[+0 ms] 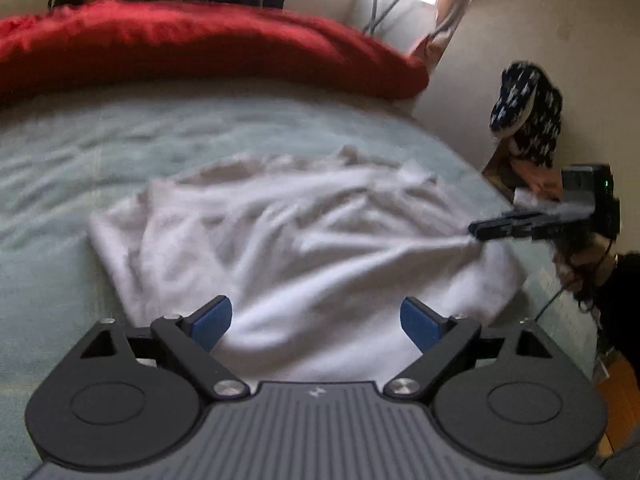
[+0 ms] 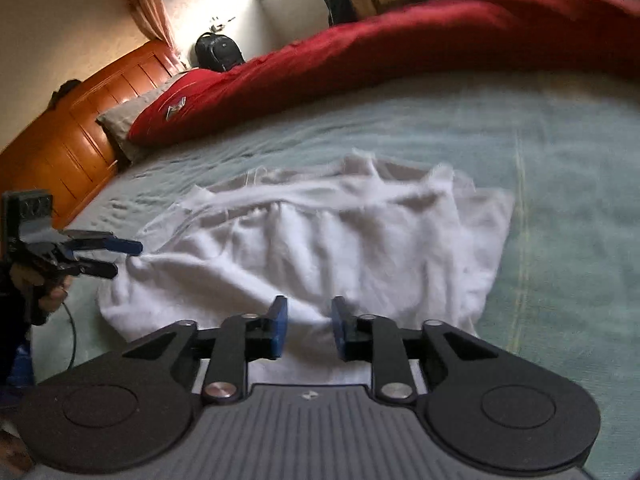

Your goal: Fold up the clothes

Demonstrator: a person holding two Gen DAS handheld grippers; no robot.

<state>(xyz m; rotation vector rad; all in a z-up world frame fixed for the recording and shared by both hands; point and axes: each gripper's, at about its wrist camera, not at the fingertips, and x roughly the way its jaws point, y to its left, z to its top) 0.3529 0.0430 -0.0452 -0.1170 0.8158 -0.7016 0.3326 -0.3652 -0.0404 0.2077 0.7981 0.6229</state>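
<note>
A crumpled white garment lies spread on the pale green sheet of the bed, roughly in the middle of the mattress, with a rumpled red duvet heaped along the far side. The left claw stands wide open over the near edge of the garment, its blue pads well apart and pressing on nothing. In the right wrist view it shows at the garment's left corner, its two fingers parted just beside the cloth. The right claw is narrowed to a small gap with white fabric bunched between its pads. From the left wrist view the cloth is drawn up in taut folds that run to its tip, so it grips a corner of the garment. A hand in a dark sleeve holds that claw. A wooden headboard and a grey pillow stand at the bed's end.
</note>
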